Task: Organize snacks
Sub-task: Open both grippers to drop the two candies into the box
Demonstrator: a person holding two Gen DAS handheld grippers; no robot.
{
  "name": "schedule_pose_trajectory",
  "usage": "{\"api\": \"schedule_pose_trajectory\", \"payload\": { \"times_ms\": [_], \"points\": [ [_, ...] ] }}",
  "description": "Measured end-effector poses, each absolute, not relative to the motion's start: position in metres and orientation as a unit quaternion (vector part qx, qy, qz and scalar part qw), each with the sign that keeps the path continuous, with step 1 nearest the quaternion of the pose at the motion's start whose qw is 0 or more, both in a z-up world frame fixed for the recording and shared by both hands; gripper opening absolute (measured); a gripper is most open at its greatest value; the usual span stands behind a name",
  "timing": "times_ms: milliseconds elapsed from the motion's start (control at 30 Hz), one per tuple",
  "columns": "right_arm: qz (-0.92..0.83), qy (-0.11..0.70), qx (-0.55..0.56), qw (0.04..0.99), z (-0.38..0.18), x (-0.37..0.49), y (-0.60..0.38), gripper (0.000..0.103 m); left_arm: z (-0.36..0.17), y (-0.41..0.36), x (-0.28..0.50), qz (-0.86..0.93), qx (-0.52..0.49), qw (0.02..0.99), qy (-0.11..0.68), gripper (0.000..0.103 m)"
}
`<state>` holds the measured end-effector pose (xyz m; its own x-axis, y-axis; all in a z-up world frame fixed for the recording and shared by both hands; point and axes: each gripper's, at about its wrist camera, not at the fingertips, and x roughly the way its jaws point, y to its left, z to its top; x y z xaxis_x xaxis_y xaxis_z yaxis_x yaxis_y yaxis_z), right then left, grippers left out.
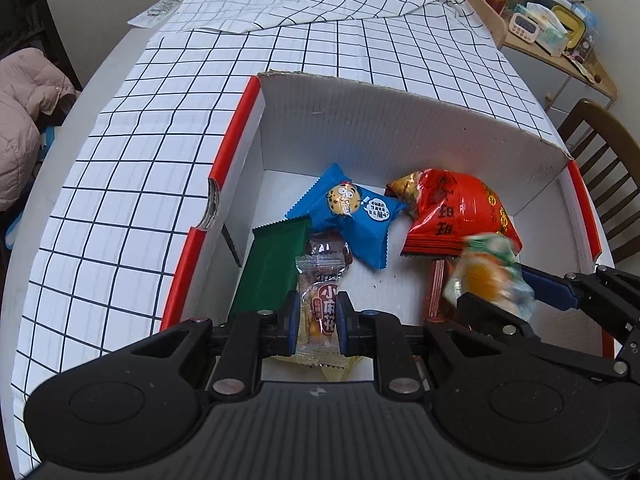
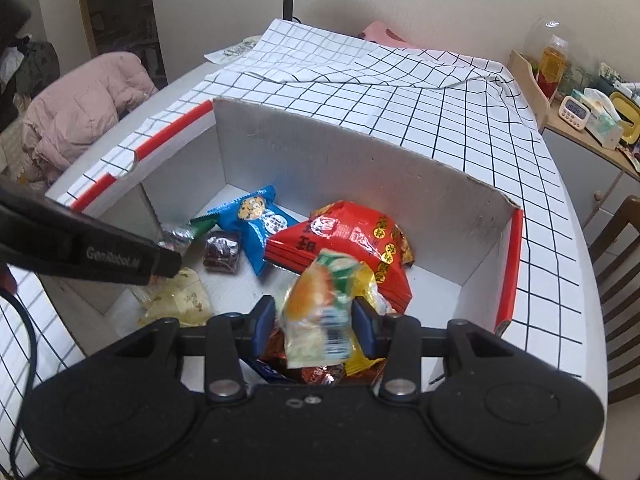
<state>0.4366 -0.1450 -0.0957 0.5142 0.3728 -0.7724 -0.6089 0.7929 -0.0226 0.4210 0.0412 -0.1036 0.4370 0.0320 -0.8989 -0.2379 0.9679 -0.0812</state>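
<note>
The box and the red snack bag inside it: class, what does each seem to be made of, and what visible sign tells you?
The box: apparently corrugated cardboard, matte white inside; its torn top edge shows a fluted brown core.
The red snack bag: probably plastic film, glossy; it creases sharply and catches bright highlights.

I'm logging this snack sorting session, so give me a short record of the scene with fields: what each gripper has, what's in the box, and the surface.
left gripper: shut on a clear packet with a dark red label, over the box
right gripper: shut on a green and orange packet, over the box
box: white cardboard, red edges, open top
in the box: blue cookie packet, red bag, green bar, dark brown packet, yellowish packet
surface: table under a white grid-pattern cloth
</note>
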Motion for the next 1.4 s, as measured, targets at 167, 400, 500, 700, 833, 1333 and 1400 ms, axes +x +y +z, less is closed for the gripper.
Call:
{"api": "schedule_pose_trajectory", "payload": {
  "times_ms": [167,400,500,700,833,1333,1400],
  "points": [
    [0.289,0.395,-0.154,0.858,-0.094,0.433,-0.144,0.042,-0.103,0.038,0.42,0.079,-0.093,0.842,0.525,0.019],
    [0.294,0.395,-0.136,0.86,-0.09,0.429,-0.154,0.046,-0.092,0.04,0.41,0.091,-0.101,0.845,0.517,0.021],
    [0.301,0.39,-0.132,0.86,-0.084,0.424,-0.158,0.05,-0.085,0.041,0.403,0.097,-0.108,0.848,0.51,0.028],
    [0.31,0.378,-0.122,0.864,-0.07,0.412,-0.169,0.055,-0.07,0.04,0.386,0.108,-0.12,0.854,0.495,0.029],
    [0.313,0.366,-0.121,0.868,-0.059,0.401,-0.176,0.062,-0.06,0.036,0.374,0.105,-0.118,0.861,0.484,0.029],
    [0.306,0.339,-0.097,0.884,-0.027,0.345,-0.191,0.077,-0.018,0.018,0.314,0.058,-0.093,0.895,0.433,0.062],
    [0.304,0.337,-0.09,0.886,-0.024,0.335,-0.193,0.081,-0.014,0.017,0.305,0.054,-0.087,0.898,0.427,0.062]
  ]
}}
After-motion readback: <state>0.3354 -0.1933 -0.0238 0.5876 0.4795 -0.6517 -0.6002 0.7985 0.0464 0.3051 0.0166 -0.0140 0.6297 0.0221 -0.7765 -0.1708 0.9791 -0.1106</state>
